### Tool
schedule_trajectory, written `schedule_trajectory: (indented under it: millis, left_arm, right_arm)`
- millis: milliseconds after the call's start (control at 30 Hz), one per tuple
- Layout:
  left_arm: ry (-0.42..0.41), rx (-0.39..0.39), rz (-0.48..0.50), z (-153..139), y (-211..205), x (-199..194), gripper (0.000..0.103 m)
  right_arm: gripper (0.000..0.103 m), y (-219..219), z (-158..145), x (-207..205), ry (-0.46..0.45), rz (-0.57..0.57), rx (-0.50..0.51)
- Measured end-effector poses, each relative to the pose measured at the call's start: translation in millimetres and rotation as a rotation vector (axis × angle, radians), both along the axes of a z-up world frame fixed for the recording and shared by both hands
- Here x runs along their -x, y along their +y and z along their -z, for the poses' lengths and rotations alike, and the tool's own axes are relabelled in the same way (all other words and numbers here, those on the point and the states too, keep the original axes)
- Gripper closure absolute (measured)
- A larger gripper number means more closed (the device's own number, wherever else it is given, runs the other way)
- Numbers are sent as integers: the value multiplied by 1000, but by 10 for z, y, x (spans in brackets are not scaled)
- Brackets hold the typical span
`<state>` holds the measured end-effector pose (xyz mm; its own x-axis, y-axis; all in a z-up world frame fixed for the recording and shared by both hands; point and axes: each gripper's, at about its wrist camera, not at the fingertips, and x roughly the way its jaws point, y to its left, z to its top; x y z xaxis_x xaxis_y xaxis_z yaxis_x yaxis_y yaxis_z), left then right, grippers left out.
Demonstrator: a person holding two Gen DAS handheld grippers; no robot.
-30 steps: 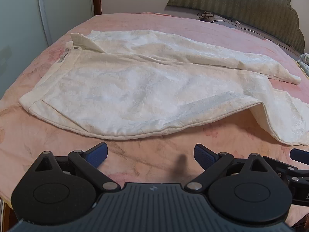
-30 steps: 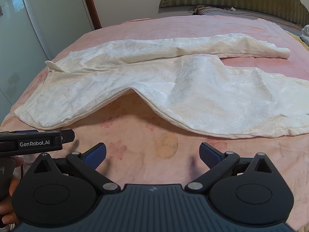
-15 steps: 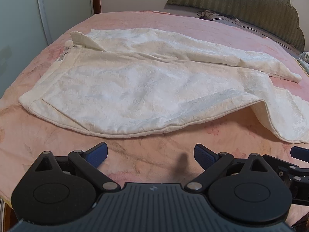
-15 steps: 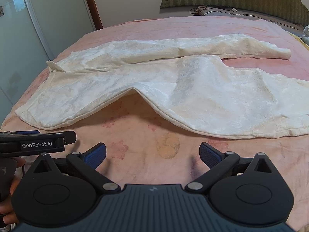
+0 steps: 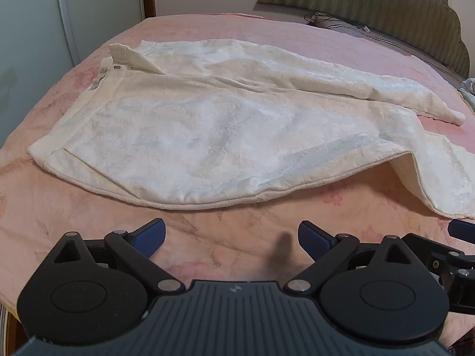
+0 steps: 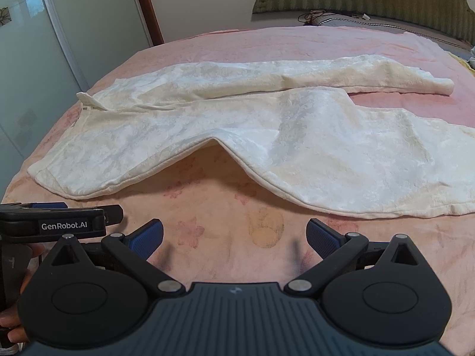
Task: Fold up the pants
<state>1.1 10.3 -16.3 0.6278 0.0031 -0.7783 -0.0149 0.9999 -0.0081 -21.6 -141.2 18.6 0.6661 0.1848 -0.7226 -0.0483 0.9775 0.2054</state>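
Note:
White patterned pants (image 5: 207, 136) lie spread on a pink bedspread, waistband at the left, two legs running right; they also show in the right wrist view (image 6: 297, 136). The near leg's lower edge humps up in a fold (image 6: 213, 144). My left gripper (image 5: 231, 235) is open and empty, hovering over bare bedspread just short of the pants' near edge. My right gripper (image 6: 234, 234) is open and empty, also short of the near edge, to the right of the left one. The left gripper's body (image 6: 59, 222) shows at the right view's left edge.
The pink floral bedspread (image 6: 225, 231) covers the bed. A green padded headboard (image 5: 371, 9) stands at the far right with cables by it. A pale wardrobe door (image 6: 44, 44) stands left of the bed. A bit of cloth (image 5: 469, 89) lies at the right edge.
Both grippers have drifted slightly; the pants sit a little lower and nearer in both views. The jaws stay open. The pants have not moved on the bed.

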Motion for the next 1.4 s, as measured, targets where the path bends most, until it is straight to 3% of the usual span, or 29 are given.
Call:
schedule_trajectory:
  millis: [367, 500, 567, 633, 733, 767, 833, 967, 1133, 1233, 1400]
  left_arm:
    - [26, -6, 5, 50, 21, -28, 6]
    - [15, -7, 4, 22, 60, -24, 6]
    - [-11, 9, 12, -45, 102, -14, 6]
    - [-57, 10, 12, -137, 148, -9, 6]
    - [-133, -40, -9, -288, 216, -88, 6]
    - [-154, -55, -12, -320, 239, -127, 6]
    - [-183, -83, -18, -376, 300, -252, 6]
    - [-173, -77, -46, -377, 476, -519, 6]
    - [-161, -92, -89, -298, 631, -769, 6]
    - [-138, -102, -87, -214, 689, -878, 6]
    - [-89, -54, -92, -118, 815, -1023, 6]
  right_arm:
    - [0, -6, 1, -27, 4, -5, -2]
    - [0, -40, -81, -29, -41, -2, -19]
    - [0, -73, -181, -32, -99, -10, -30]
    - [0, -117, -356, -41, -223, -47, -33]
    - [0, -141, -609, -193, -386, -136, -2]
    - [0, -132, -648, -295, -406, -188, 15]
    - [0, -47, -712, -667, -355, -311, 78]
    - [0, 173, -735, -1382, -320, -423, 196]
    - [0, 378, -591, -2426, -231, -573, 150]
    - [0, 512, -423, -3063, -159, -579, 140]
    - [0, 654, -73, -3954, -82, -580, 57]
